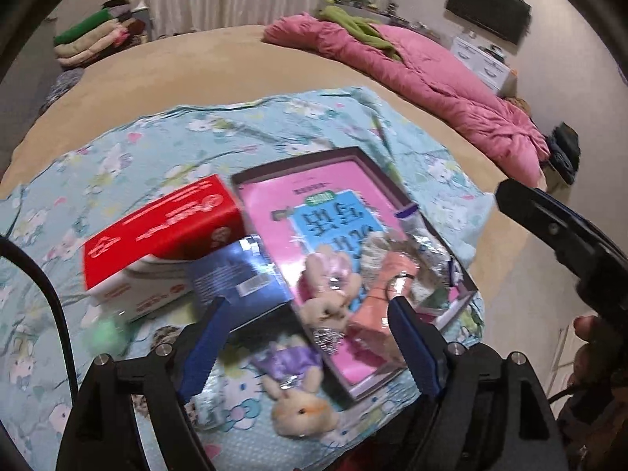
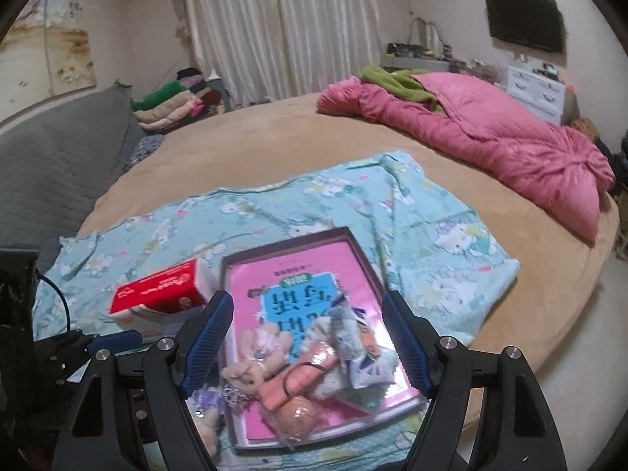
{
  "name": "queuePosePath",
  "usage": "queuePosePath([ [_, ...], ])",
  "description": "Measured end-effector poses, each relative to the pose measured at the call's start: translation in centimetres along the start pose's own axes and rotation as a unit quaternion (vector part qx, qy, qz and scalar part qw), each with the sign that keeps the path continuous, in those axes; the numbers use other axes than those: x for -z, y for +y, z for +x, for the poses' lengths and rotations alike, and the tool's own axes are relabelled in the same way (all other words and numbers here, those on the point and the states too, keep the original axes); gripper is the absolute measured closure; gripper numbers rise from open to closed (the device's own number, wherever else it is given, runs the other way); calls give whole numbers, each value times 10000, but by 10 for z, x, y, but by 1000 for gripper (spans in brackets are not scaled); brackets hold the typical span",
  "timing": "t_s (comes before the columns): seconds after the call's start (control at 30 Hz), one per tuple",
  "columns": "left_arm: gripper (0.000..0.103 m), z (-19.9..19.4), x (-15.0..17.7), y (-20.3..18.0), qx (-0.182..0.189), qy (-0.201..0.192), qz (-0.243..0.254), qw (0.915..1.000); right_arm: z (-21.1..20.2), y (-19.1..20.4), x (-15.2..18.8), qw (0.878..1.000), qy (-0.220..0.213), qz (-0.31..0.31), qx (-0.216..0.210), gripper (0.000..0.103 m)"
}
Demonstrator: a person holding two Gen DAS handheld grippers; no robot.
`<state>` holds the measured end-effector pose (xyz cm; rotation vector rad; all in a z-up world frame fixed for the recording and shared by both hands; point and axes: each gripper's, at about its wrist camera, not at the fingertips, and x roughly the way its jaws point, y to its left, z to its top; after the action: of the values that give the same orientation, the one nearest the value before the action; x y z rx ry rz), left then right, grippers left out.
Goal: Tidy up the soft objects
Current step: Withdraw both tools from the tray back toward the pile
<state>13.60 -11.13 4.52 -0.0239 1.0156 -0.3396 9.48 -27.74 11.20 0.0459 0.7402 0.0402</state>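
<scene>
Between the wide-open, empty jaws of the left gripper lies a purple-dressed plush bunny just outside the pink tray, so the approach seems underway, while the right gripper, equally open and empty, hovers above the tray's toys.

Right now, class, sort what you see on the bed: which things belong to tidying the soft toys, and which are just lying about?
Belong to the job:
purple bunny
pink bunny
bagged toys
tray
left tool, open
right tool, open

Lying about:
red box
blue box
pink quilt
folded clothes
TV
</scene>
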Motion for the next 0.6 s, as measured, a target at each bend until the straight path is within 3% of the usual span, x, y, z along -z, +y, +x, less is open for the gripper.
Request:
queuePosePath([
  [0.3,21,-26,12,52,-347,-99,-423,9985,-3,43,-2,9984,-40,-396,-411,24],
  [0.6,21,-50,24,107,-596,-275,-1019,9926,6,84,21,9938,224,-709,-828,24],
])
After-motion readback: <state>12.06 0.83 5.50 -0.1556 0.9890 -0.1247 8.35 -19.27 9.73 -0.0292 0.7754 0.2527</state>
